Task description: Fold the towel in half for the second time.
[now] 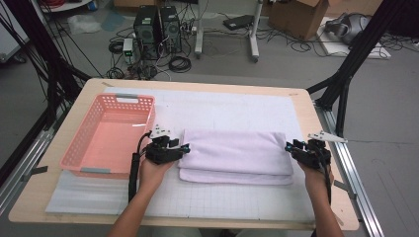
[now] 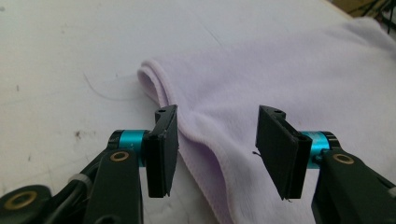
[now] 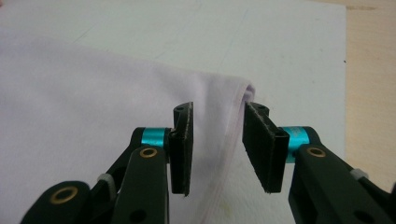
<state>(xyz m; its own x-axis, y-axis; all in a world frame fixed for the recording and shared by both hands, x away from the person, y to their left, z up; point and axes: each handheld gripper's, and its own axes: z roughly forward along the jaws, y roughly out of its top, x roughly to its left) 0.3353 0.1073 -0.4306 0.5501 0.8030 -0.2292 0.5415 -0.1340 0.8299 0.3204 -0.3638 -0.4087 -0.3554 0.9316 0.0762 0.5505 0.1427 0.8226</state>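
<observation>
Towel point(image 1: 234, 155) edges sit between our fingers at both ends: in the left gripper view the left gripper point(image 2: 217, 154) has its fingers point(image 2: 163, 151) spread, the folded corner of the pale lilac cloth lying loose in the gap, no pad pressing on it. In the right gripper view the right gripper point(image 3: 217, 149) is likewise parted, its fingers point(image 3: 264, 147) straddling the rounded fold at the towel's end without pinching. We judge the spread reads as a release, the cloth left resting under its own weight. Seen from the high view, the towel lies folded into a long rectangle at centre frame on the white mat point(image 1: 222, 108) of the worktop point(image 1: 306, 113), with our left gripper point(image 1: 184, 148) at its left end and our right gripper point(image 1: 289, 147) at its right, so both ends stay squared. A pink basket point(image 1: 79, 148) waits just left of the towel, at middle left of the frame, probably its destination.
</observation>
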